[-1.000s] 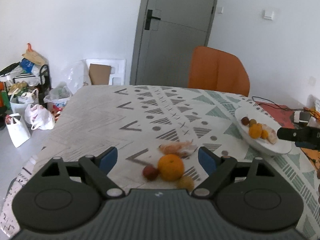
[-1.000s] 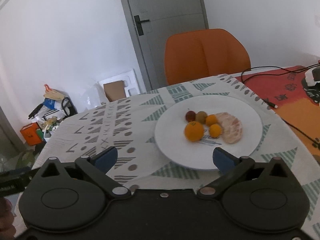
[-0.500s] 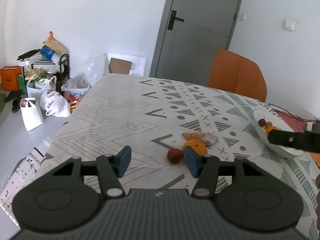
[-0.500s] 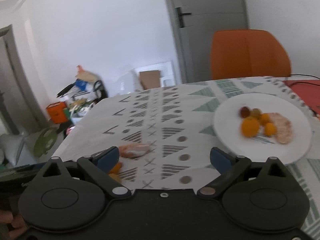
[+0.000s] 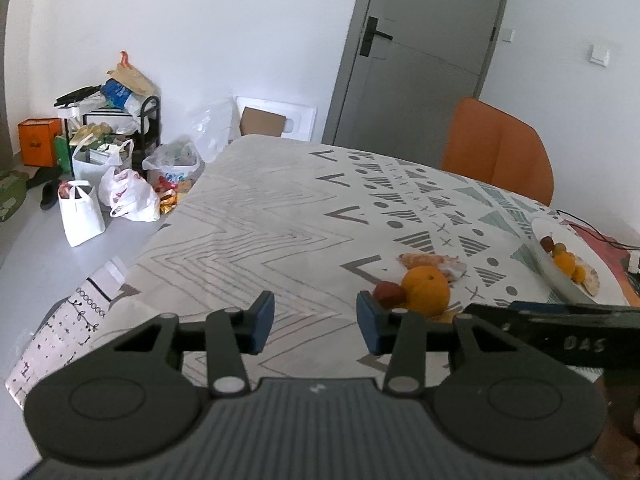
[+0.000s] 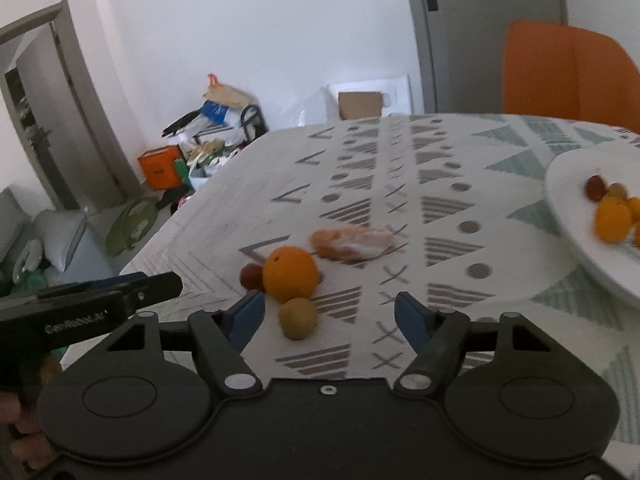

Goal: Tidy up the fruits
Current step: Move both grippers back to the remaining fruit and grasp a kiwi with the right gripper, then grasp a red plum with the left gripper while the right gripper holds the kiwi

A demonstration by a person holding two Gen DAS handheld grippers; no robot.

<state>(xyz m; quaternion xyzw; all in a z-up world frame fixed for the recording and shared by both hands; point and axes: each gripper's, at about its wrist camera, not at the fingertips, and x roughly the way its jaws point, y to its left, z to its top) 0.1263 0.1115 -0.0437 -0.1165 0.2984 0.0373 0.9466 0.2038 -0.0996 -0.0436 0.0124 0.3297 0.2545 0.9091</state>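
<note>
- Closing at this moment, the left gripper [image 5: 316,322] has its blue pads part-way in with only bare cloth between them; it holds nothing and touches no fruit.
- Its right pad [image 5: 369,328] sits just beside the red fruit [image 5: 388,295], which lies outside the gap.
- The right gripper [image 6: 328,318] is closing too, with its pads wider apart than the left's; the brown fruit [image 6: 298,318] lies on the cloth in the gap nearer the left pad, and no pad presses on it.
- The loose fruit lies on the bench [image 5: 260,216] near its near edge: the orange [image 6: 290,275] in the middle, the red fruit touching its left side, the brown fruit just in front, and a peeled piece [image 6: 352,243] just behind it.
- The plate [image 6: 568,208] stands toward the bench's right edge, well apart from that cluster, and carries a red fruit, a brown one, oranges and a peeled piece.
- The right wrist view alone shows the brown fruit whole; in the left wrist view only a sliver of it shows below the orange, behind the gripper's link.
- The left wrist view shows the right gripper's black body crossing in front of the plate at the lower right.
- The right wrist view shows the left gripper's body at the lower left, with a hand [image 6: 20,424] under it.
- The left wrist view alone shows the whole grey door [image 5: 420,52] and the bags [image 5: 128,196] on the floor; the right wrist view is blurred.
</note>
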